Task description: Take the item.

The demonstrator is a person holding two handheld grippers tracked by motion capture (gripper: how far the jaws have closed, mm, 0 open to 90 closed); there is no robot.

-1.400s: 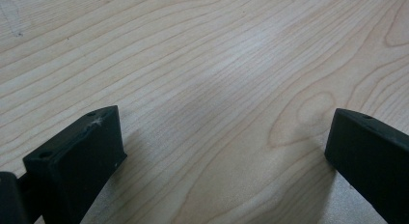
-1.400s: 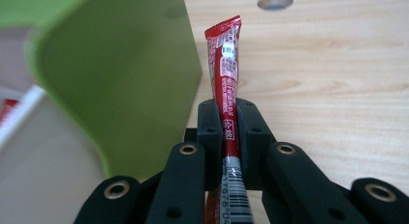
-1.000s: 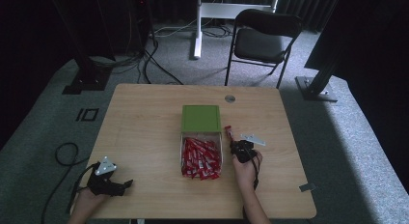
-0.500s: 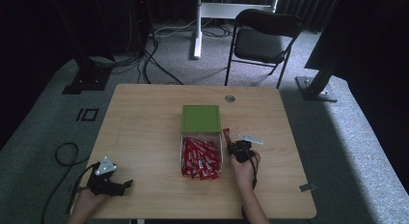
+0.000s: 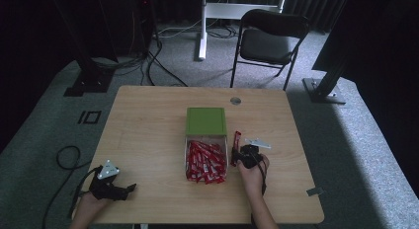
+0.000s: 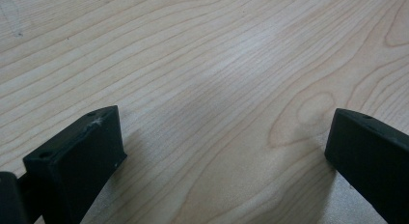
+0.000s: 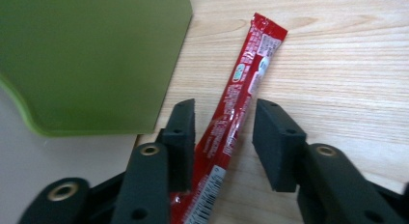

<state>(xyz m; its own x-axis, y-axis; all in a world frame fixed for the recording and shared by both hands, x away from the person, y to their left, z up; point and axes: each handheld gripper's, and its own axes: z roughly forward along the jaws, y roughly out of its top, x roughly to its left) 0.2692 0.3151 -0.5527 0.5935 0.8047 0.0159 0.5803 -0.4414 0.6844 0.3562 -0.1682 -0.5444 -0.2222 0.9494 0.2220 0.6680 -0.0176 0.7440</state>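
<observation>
A long, thin red foil sachet (image 7: 239, 96) with white print and a barcode lies flat on the light wooden table (image 5: 148, 125), just right of the container and parallel to its right wall. In the high view the same sachet (image 5: 236, 146) has its far end level with the edge of the green lid and its near end under the right gripper (image 5: 243, 157).

In the right gripper view the sachet runs between the two black jaws, which have just been opening. They stand part-way apart; a gap shows on the right side, and on the left the sachet lies close to the jaw, contact there not resolvable. The pads do not press it; it rests on the table.

The clear rectangular plastic container (image 5: 226, 150) sits at the table's centre, filled with many similar red sachets (image 5: 205, 162). A flat olive-green square lid (image 5: 206, 121) covers its far part; in the right gripper view the lid (image 7: 91, 60) occupies the upper left.

The left gripper (image 5: 129, 188) is near the table's front left corner, well apart from the container. In the left gripper view its jaws stand wide over bare wood (image 6: 217, 89), nothing between them.

Behind the table: a black folding chair (image 5: 269, 41) on grey carpet.
</observation>
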